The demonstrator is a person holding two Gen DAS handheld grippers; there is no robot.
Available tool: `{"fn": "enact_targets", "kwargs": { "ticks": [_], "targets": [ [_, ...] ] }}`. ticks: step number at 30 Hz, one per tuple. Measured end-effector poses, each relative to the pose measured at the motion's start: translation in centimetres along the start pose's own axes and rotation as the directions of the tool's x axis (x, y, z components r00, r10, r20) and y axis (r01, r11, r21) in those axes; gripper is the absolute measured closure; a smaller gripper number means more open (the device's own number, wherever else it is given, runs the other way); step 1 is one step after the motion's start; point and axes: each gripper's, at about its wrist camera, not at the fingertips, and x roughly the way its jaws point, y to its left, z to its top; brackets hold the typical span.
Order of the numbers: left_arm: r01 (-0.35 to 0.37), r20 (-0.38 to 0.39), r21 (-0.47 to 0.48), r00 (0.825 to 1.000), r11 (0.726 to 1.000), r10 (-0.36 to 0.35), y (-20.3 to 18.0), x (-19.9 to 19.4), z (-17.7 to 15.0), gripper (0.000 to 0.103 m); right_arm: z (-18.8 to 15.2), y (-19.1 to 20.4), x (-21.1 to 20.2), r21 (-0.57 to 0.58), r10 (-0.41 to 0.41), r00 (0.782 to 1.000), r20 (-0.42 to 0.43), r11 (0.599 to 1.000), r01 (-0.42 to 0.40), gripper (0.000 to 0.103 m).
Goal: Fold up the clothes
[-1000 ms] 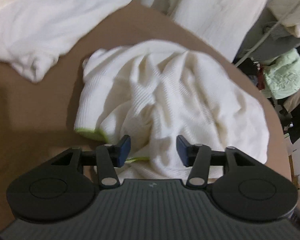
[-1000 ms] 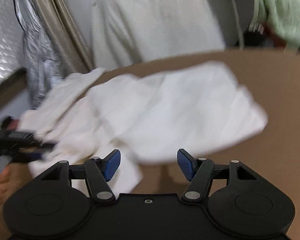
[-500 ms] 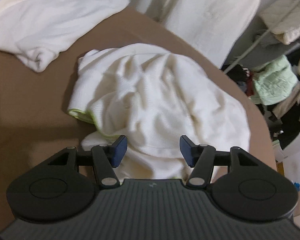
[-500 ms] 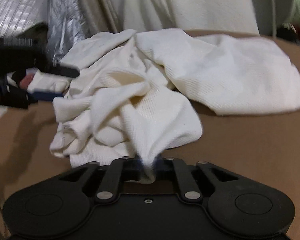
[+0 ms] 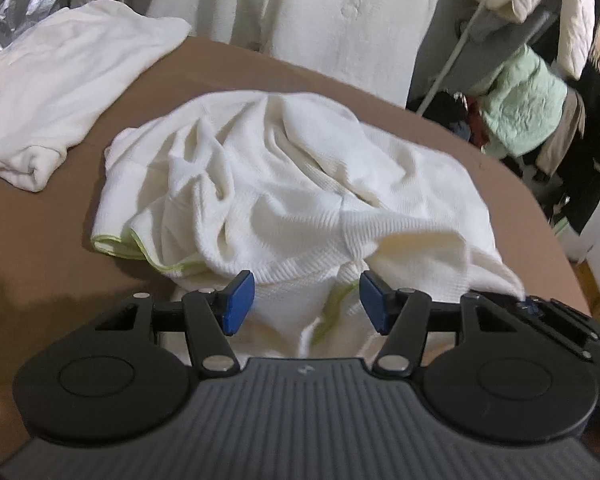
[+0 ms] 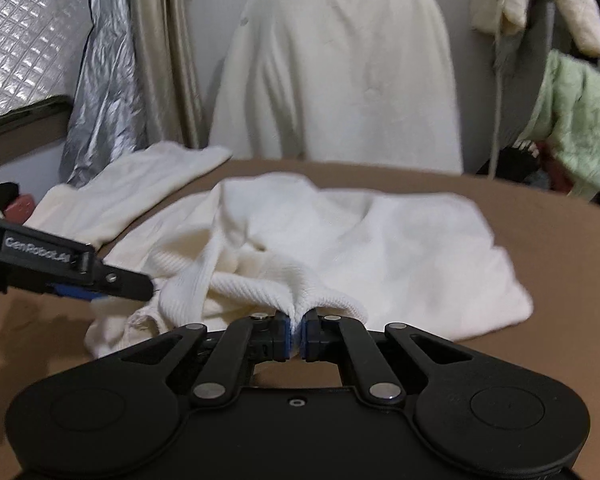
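Note:
A crumpled cream knit garment (image 5: pixel 284 184) with a lime-green trim lies on the brown table (image 5: pixel 40 272). My left gripper (image 5: pixel 306 304) is open, its blue pads either side of the garment's near ribbed edge. My right gripper (image 6: pixel 297 334) is shut on a ribbed fold of the same garment (image 6: pixel 400 256) and lifts it slightly. The left gripper also shows at the left of the right wrist view (image 6: pixel 100 280), at the garment's edge. The right gripper's tip shows at the right of the left wrist view (image 5: pixel 540 308).
A second white garment (image 5: pixel 56 80) lies at the table's far left. A cream cloth (image 6: pixel 340 72) is draped over a chair behind the table. More clothes, one pale green (image 5: pixel 528 100), hang at the right. Silver foil sheeting (image 6: pixel 32 40) is at the left.
My right gripper closed on a fold of the garment and drew it toward me. My left gripper moved in low to the garment's near edge, still open.

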Motion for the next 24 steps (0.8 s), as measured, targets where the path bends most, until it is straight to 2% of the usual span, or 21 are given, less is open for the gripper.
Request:
{"fn": "enact_targets", "kwargs": {
  "ticks": [4, 7, 9, 11, 13, 15, 18, 19, 21, 24],
  "targets": [
    [-0.03, 0.017, -0.01, 0.999, 1.0, 0.03, 0.2, -0.4, 0.3, 0.046, 1.3, -0.5, -1.2, -0.046, -0.097, 0.994, 0.056, 0.994, 0.1, 0.099],
    [-0.067, 0.008, 0.015, 0.998, 0.998, 0.067, 0.2, -0.1, 0.5, 0.039, 2.2, -1.5, -2.3, -0.027, -0.169, 0.98, 0.101, 0.985, 0.173, 0.099],
    [-0.137, 0.038, 0.06, 0.99, 0.989, 0.135, 0.3, -0.3, 1.0, 0.038, 3.2, -2.1, -3.8, 0.02, -0.174, 0.973, 0.152, 0.985, 0.173, 0.099],
    [-0.159, 0.074, 0.058, 0.985, 0.986, 0.155, 0.8, -0.9, 1.5, 0.037, 4.2, -1.9, -4.5, -0.001, -0.166, 0.97, 0.179, 0.986, 0.169, 0.099],
    [-0.075, 0.065, 0.006, 0.995, 0.997, 0.074, 1.6, -1.4, 1.8, 0.037, 5.1, -1.6, -4.8, -0.026, -0.148, 0.971, 0.188, 0.988, 0.155, 0.099],
    [0.001, 0.056, -0.027, 0.998, 1.0, 0.001, 1.7, -1.5, 1.7, 0.037, 5.0, -1.8, -4.4, -0.011, -0.107, 0.982, 0.154, 0.994, 0.11, 0.099],
    [0.081, 0.048, 0.011, 0.996, 0.997, -0.081, 0.2, -1.3, 1.1, 0.037, 4.0, -2.9, -4.1, 0.082, -0.01, 0.994, 0.108, 0.997, 0.001, 0.099],
    [0.119, 0.041, 0.018, 0.992, 0.993, -0.119, -0.3, -1.2, 0.8, 0.037, 3.5, -3.4, -4.0, 0.124, 0.038, 0.994, 0.099, 0.991, -0.05, 0.099],
    [0.233, 0.015, 0.003, 0.972, 0.973, -0.233, -1.1, -0.9, 0.4, 0.037, 3.0, -4.2, -4.3, 0.186, 0.123, 0.987, 0.1, 0.973, -0.139, 0.099],
    [0.336, 0.008, 0.013, 0.942, 0.942, -0.336, -2.2, -1.2, 0.2, 0.037, 3.2, -4.6, -5.7, 0.191, 0.224, 0.963, 0.149, 0.949, -0.25, 0.099]
  ]
}}
